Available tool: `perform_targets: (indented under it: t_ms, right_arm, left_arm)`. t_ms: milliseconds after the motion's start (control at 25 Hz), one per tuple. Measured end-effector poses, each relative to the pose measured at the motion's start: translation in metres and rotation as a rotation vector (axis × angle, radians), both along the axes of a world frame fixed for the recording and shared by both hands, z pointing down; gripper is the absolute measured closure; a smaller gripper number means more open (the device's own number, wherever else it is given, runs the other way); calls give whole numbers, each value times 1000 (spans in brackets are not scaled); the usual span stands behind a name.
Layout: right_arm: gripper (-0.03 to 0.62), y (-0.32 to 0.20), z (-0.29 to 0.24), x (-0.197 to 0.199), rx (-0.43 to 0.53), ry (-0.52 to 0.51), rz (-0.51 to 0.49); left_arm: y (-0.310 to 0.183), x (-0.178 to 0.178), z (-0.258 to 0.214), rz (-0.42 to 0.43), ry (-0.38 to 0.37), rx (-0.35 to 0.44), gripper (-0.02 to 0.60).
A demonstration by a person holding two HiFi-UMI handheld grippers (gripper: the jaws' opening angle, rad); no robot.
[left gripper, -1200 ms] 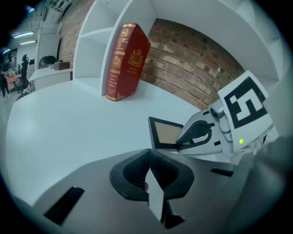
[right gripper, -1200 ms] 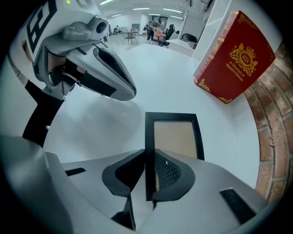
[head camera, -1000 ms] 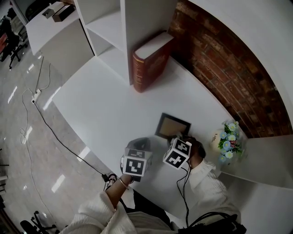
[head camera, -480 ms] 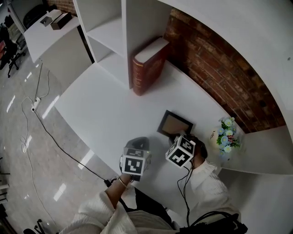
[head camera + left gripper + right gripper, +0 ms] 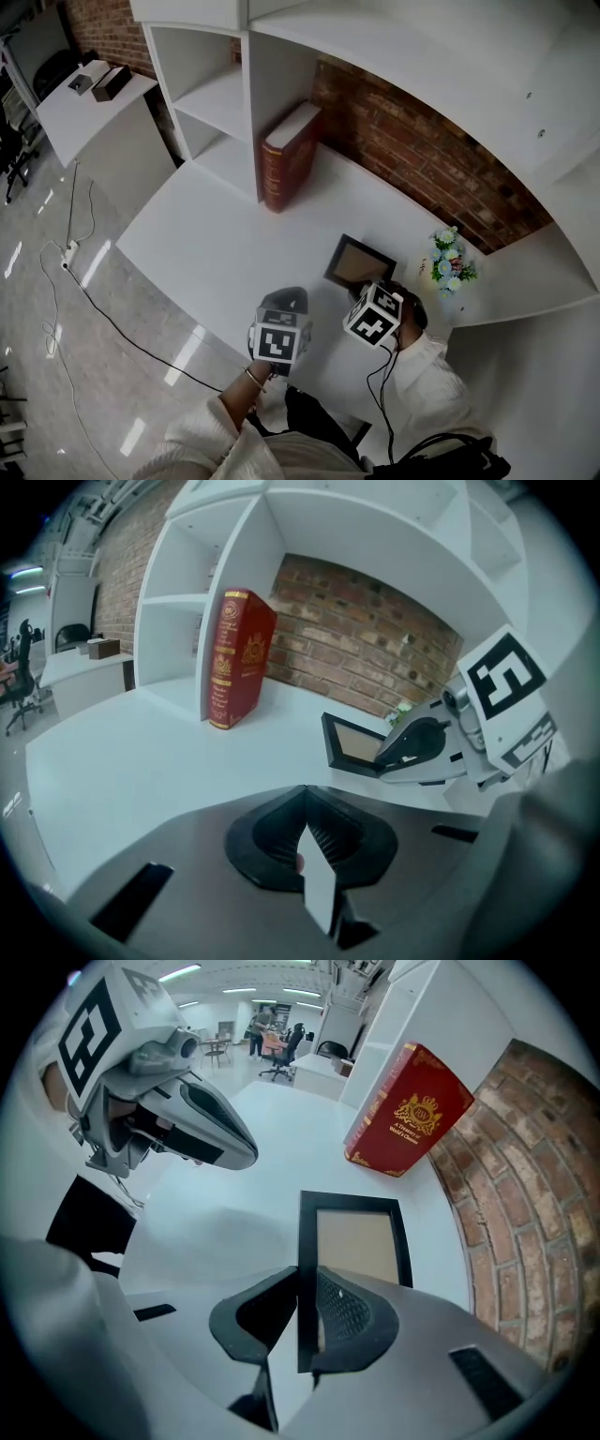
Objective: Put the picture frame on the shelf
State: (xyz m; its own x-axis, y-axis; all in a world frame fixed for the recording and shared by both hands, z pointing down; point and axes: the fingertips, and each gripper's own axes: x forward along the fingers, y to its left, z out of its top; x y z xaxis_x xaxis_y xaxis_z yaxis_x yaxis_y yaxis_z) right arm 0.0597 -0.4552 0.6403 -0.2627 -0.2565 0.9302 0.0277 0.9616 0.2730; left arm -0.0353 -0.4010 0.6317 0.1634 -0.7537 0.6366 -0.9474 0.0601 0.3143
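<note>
A black picture frame (image 5: 357, 262) with a tan inner panel hangs slightly tilted just above the white desk (image 5: 216, 234). My right gripper (image 5: 371, 292) is shut on the frame's near edge. In the right gripper view the frame (image 5: 361, 1239) runs out from between the jaws of the right gripper (image 5: 307, 1283). My left gripper (image 5: 289, 302) hovers to the left of it, jaws together and holding nothing. The left gripper view has the frame (image 5: 354, 745) held in the right gripper's fingers (image 5: 412, 747), beyond the left gripper (image 5: 305, 794). White shelf compartments (image 5: 211, 94) rise at the desk's back left.
A thick red book (image 5: 286, 155) stands against the shelf divider. A small vase of flowers (image 5: 448, 262) sits right of the frame by the brick wall (image 5: 422, 150). A side table (image 5: 80, 108) carries boxes at the far left. A cable (image 5: 70, 253) lies on the floor.
Both grippers have risen, and the frame has come up off the desk with the right one. The head view has tipped up, showing more of the shelves.
</note>
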Motion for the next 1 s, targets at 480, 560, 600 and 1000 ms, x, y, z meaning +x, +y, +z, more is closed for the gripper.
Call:
perform_targets:
  t_ms: [480, 560, 600, 1000]
  right_arm:
    - [523, 82, -41, 28, 81, -23, 158]
    - [523, 96, -49, 33, 97, -29, 186]
    - [523, 103, -52, 35, 105, -33, 200]
    - [523, 163, -73, 58, 152, -69, 326]
  left_arm:
    - [54, 22, -44, 157, -13, 114, 574]
    - [64, 25, -52, 181, -19, 132, 574]
    - [70, 27, -56, 194, -21, 141, 574]
    - [115, 48, -74, 276, -36, 199, 574]
